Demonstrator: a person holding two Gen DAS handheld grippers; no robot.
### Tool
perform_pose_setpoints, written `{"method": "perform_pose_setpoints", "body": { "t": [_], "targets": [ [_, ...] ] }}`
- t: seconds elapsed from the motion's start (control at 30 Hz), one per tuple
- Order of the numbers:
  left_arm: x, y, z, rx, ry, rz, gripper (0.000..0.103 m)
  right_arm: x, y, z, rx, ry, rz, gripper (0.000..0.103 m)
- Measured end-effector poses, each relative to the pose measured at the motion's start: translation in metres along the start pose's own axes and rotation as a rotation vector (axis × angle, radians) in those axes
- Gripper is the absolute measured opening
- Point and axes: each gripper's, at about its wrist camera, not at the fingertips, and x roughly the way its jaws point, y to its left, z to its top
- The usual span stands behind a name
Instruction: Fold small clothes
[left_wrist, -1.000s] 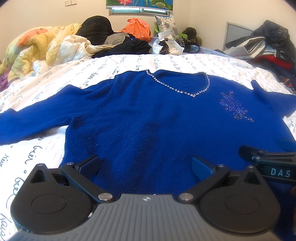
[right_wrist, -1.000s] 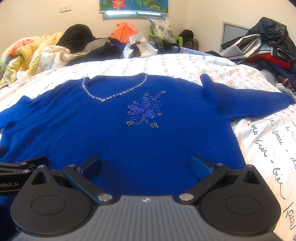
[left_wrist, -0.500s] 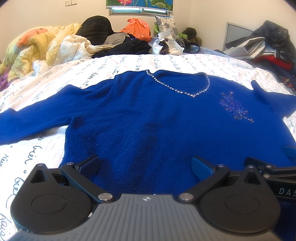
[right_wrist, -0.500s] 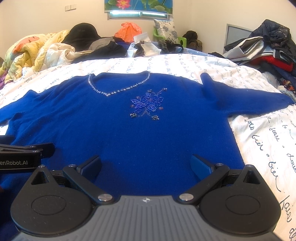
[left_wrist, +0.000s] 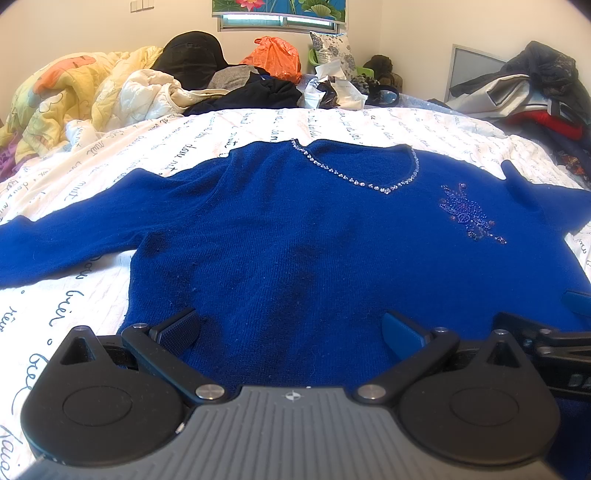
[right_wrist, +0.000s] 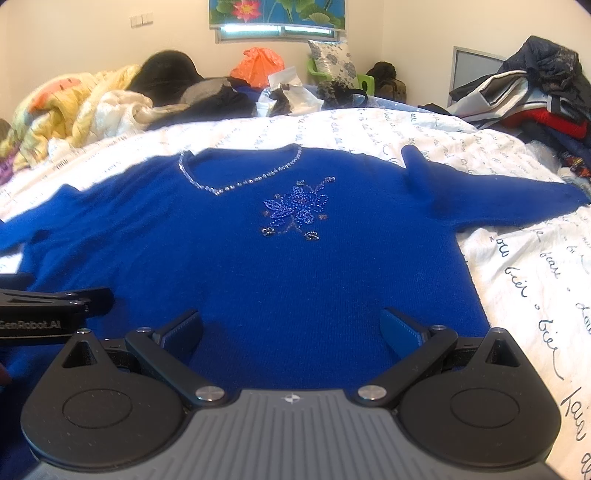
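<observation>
**Both claws spread over the hem of a flat blue sweater**

1. Left gripper (left_wrist: 290, 328): fingers spread wide, nothing between them. It sits low over the near hem of the sweater (left_wrist: 295, 236), toward the garment's left half.
2. Right gripper (right_wrist: 291, 326): fingers likewise spread wide and holding nothing, over the hem toward the garment's right half. In the left wrist view, part of this gripper shows at 4 o'clock; in the right wrist view, the left gripper's side shows at 9 o'clock. The two tools are side by side.
3. Sweater: lies face up and unfolded on the bedsheet (left_wrist: 92, 280), which is white with dark script. The body is flat, with one sleeve extending toward 9 o'clock and the other toward 3 o'clock.
4. Trim: a beaded neckline (right_wrist: 236, 182) forms a V at the far edge of the garment. A beaded flower (right_wrist: 295, 208) sits just below it, at the centre of the right wrist view.
5. Far zone, 10 to 2 o'clock: a yellow quilt (left_wrist: 74, 88), an orange bag (left_wrist: 275, 55) and a clothes pile (right_wrist: 535, 96) lie beyond the sheet, well apart from the sweater.
</observation>
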Motion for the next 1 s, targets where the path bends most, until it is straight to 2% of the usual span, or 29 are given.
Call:
{"method": "perform_pose_setpoints", "body": {
  "t": [0.13, 0.27, 0.43, 0.53, 1.0],
  "targets": [
    [0.000, 0.000, 0.000, -0.001, 0.000, 0.000, 0.103, -0.007, -0.014, -0.003, 0.024, -0.014, 0.059, 0.103],
    [0.000, 0.000, 0.000, -0.001, 0.000, 0.000, 0.103, -0.017, -0.013, -0.012, -0.057, 0.014, 0.006, 0.103],
    [0.000, 0.000, 0.000, -0.001, 0.000, 0.000, 0.103, -0.028, -0.028, -0.019, 0.004, 0.003, 0.014, 0.103],
    [0.000, 0.000, 0.000, -0.001, 0.000, 0.000, 0.103, -0.025, -0.020, -0.019, -0.033, 0.011, -0.017, 0.103],
    [0.000, 0.000, 0.000, -0.001, 0.000, 0.001, 0.103, -0.024, -0.021, -0.019, -0.025, 0.010, -0.014, 0.103]
  ]
}}
